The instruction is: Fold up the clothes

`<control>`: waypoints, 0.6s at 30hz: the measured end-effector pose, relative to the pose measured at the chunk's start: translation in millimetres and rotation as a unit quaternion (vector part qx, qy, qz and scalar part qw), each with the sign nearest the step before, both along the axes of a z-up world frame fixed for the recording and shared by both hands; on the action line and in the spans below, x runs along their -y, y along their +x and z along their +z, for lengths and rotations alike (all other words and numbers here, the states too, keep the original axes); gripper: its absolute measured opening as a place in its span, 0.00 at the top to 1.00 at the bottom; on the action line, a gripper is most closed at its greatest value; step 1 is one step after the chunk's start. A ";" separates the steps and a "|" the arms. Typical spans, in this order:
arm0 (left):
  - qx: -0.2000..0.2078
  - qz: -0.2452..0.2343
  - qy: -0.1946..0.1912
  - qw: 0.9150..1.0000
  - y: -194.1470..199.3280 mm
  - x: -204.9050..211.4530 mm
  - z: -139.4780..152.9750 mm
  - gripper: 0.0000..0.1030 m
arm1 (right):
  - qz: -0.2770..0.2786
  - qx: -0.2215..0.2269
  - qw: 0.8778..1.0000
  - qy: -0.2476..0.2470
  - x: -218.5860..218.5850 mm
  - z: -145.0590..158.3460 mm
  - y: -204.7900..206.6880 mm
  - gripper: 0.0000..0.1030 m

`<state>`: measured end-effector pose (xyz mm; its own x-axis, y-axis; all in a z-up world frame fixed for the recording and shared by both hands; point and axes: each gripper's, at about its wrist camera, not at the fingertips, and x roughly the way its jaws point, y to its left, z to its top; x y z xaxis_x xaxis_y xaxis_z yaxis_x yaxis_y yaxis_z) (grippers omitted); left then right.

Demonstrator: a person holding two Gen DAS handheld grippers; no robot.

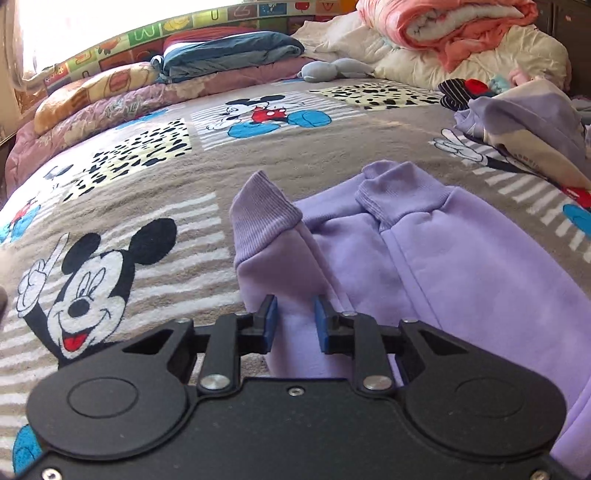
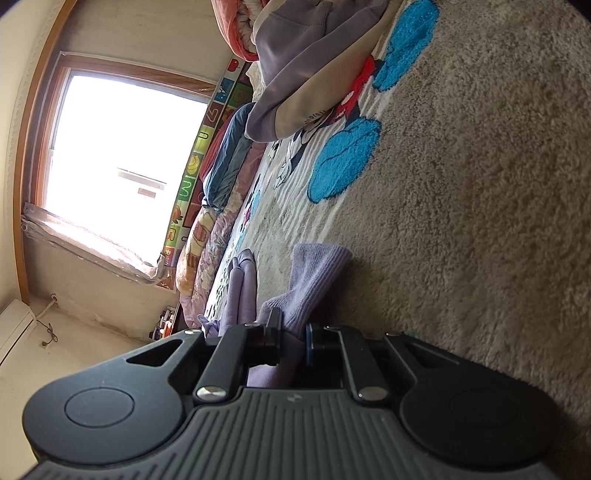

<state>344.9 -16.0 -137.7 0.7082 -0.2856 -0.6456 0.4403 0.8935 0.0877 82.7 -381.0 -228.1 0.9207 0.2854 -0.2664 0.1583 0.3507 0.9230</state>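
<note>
The left gripper (image 1: pixel 294 319) had its blue-padded fingers (image 1: pixel 270 321) set a little apart, with a fold of the lilac sweatpants (image 1: pixel 424 258) rising between them; the cloth filled the gap, but whether the pads actually pressed on it could not be told. Just ahead of those fingers one ribbed cuff (image 1: pixel 260 206) stood up off the blanket, and the second cuff (image 1: pixel 391 192) lay flat a little further on to the right.

The right gripper (image 2: pixel 293 328) was closed on the same garment, its fingers (image 2: pixel 275 328) clamped on lilac cloth just behind a ribbed cuff (image 2: pixel 317 273) that stuck out past the tips. This view was rolled onto its side, so the bed ran up the right of the picture.

The sweatpants lay spread on the grey cartoon-mouse blanket (image 1: pixel 177 173) covering the bed. Near them, to the right in the left wrist view, sat a crumpled purple-and-cream garment (image 1: pixel 524 122). Well beyond, at the far edge of the bed, were a folded blue quilt (image 1: pixel 229 51), a small grey soft toy (image 1: pixel 332 68) and a heaped pink blanket (image 1: pixel 450 26). A bright window (image 2: pixel 122 162) showed in the right wrist view.
</note>
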 end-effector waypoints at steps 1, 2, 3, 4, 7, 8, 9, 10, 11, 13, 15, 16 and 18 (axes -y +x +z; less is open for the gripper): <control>0.006 0.002 -0.011 1.000 -1.4 -4.7 4.5 0.80 | 0.000 0.000 1.000 0.000 -0.7 0.8 0.1 0.87; 0.013 0.004 -0.015 1.000 -0.6 -8.0 8.6 0.80 | 0.000 -0.001 1.000 -0.001 -1.0 1.1 0.4 0.87; 0.018 0.004 -0.019 1.000 1.2 -10.1 12.7 0.80 | 0.001 -0.001 1.000 -0.003 -0.8 0.8 1.1 0.87; 0.024 0.004 -0.022 0.999 4.3 -11.8 16.9 0.80 | 0.002 -0.002 1.000 -0.005 -1.1 0.9 2.0 0.87; 0.031 0.018 -0.030 0.999 25.4 -13.6 25.9 0.80 | 0.004 -0.002 1.000 -0.014 -2.6 1.8 3.0 0.87; 0.027 0.029 -0.038 0.998 36.4 -14.3 25.7 0.80 | 0.004 -0.002 1.000 -0.016 -2.9 1.9 3.1 0.88; 0.022 0.038 -0.046 0.998 47.2 -14.2 24.7 0.81 | 0.004 -0.003 1.000 -0.017 -3.1 1.9 3.4 0.88; 0.012 0.042 -0.053 0.998 57.2 -11.4 21.1 0.81 | 0.004 -0.003 1.000 -0.019 -3.4 1.9 3.7 0.88; -0.005 0.032 -0.053 0.998 65.5 -4.7 14.5 0.81 | 0.004 -0.003 1.000 -0.021 -3.6 2.0 4.0 0.88; -0.038 -0.009 -0.015 0.999 74.1 15.1 -4.2 0.81 | 0.004 -0.003 1.000 -0.025 -4.4 2.5 5.0 0.88; -0.026 -0.015 0.003 1.000 71.6 21.4 -3.6 0.81 | 0.005 -0.004 1.000 -0.026 -3.6 2.2 4.8 0.89; -0.026 -0.007 -0.011 1.000 71.4 17.2 3.1 0.81 | 0.005 -0.004 1.000 -0.026 -3.3 2.0 4.5 0.89; -0.002 0.002 -0.031 1.000 68.0 9.2 18.6 0.81 | 0.005 -0.003 1.000 -0.027 -2.8 1.3 4.6 0.90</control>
<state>412.9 -25.1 -119.1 0.7072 -0.3217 -0.6295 0.4368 0.8990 0.0313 87.3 -378.3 -226.8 0.9159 0.2800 -0.2878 0.1603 0.4021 0.9014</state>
